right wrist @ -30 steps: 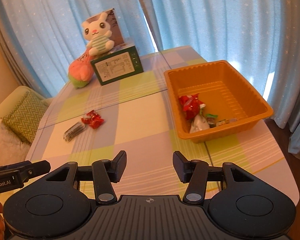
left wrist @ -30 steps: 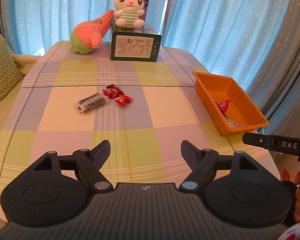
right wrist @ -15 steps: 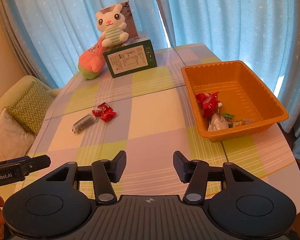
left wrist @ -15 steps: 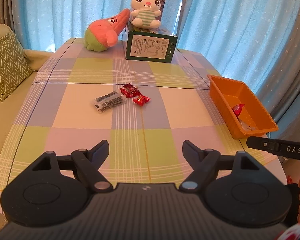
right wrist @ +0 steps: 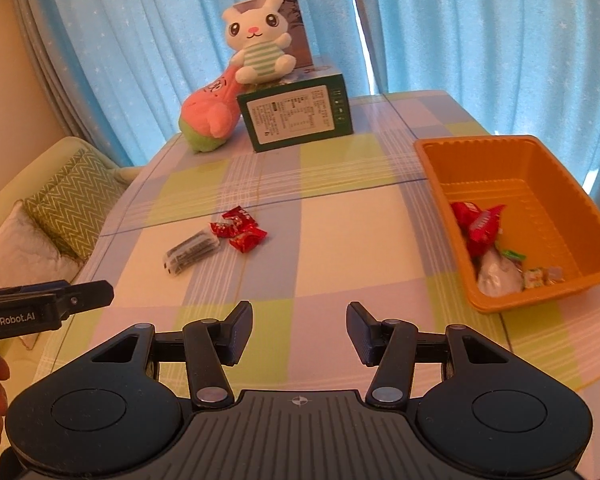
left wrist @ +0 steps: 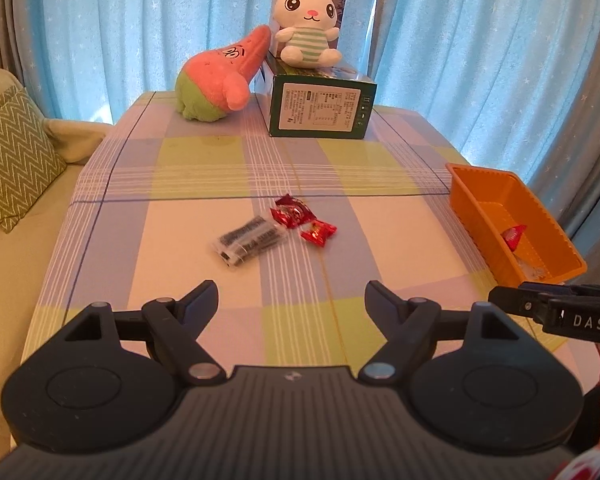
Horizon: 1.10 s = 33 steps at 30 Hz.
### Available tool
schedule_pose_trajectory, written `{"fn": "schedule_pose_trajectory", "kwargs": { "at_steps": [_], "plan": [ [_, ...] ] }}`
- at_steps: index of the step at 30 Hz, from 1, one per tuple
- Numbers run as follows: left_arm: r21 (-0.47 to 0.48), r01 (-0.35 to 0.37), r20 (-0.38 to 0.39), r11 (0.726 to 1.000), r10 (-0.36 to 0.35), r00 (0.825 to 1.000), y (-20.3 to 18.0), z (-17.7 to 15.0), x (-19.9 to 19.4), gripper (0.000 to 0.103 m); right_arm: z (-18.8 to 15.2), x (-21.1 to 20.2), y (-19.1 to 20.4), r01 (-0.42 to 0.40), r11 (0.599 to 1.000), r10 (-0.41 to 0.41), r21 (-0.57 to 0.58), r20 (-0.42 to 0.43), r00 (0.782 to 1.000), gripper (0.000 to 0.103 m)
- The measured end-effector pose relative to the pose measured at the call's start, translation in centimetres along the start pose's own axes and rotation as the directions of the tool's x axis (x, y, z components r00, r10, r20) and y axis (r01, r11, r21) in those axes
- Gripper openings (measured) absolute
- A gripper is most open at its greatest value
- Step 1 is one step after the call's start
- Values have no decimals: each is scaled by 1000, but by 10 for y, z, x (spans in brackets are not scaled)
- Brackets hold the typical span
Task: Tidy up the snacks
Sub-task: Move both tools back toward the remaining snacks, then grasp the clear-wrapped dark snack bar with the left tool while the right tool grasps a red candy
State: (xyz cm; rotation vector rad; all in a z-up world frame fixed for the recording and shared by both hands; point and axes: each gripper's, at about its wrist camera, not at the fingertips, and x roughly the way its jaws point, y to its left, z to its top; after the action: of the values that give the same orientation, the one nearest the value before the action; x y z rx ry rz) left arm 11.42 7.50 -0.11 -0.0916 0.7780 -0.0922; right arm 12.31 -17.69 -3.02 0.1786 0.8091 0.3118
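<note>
Two red candy wrappers (left wrist: 300,220) (right wrist: 240,230) lie mid-table beside a clear packet of dark sticks (left wrist: 250,240) (right wrist: 191,251). At the table's right edge stands an orange tray (left wrist: 476,200) (right wrist: 540,156) holding red wrappers (right wrist: 478,222), a white packet (right wrist: 498,274) and small sweets. My left gripper (left wrist: 292,294) hovers open over the near table, well short of the packet, nothing between its fingers. My right gripper (right wrist: 300,322) is also open and empty, with the tray to its right.
At the far end a green box (left wrist: 322,110) carries a white bunny plush (left wrist: 306,26), and a pink star plush (left wrist: 218,76) leans beside it. A sofa with a zigzag cushion (left wrist: 14,156) lies left. Blue curtains hang behind the checked tablecloth (left wrist: 180,160).
Both views have shifted left across the table. The snacks and tray now sit further right in each view. Neither gripper's jaw gap has visibly changed.
</note>
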Motion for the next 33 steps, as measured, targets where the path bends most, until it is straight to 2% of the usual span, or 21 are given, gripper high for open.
{"fn": "schedule_pose_trajectory", "kwargs": {
  "at_steps": [6, 10, 17, 22, 26, 28, 33],
  "plan": [
    [78, -3, -27, 997, 5, 1000, 22, 17, 39, 78, 15, 43, 13, -12, 1000, 12, -5, -15, 1000, 52],
    [122, 32, -53, 992, -25, 998, 37, 26, 70, 78, 23, 77, 19, -18, 1000, 19, 8, -32, 999, 52],
    [194, 54, -89, 980, -37, 995, 55, 34, 124, 76, 33, 128, 25, -15, 1000, 16, 11, -64, 998, 52],
    [242, 91, -124, 966, -62, 990, 59, 37, 162, 64, 40, 152, 29, -14, 1000, 14, -4, -65, 998, 52],
    [289, 134, -147, 948, -95, 985, 54, 37, 183, 58, 44, 167, 31, -16, 1000, 15, -14, -71, 997, 52],
    [305, 153, -153, 940, -111, 982, 52, 38, 192, 48, 46, 173, 32, -14, 1000, 13, -20, -74, 997, 52],
    [303, 176, -175, 937, -127, 976, 50, 38, 205, 43, 48, 188, 33, -18, 1000, 16, -26, -83, 996, 52]
  ]
}}
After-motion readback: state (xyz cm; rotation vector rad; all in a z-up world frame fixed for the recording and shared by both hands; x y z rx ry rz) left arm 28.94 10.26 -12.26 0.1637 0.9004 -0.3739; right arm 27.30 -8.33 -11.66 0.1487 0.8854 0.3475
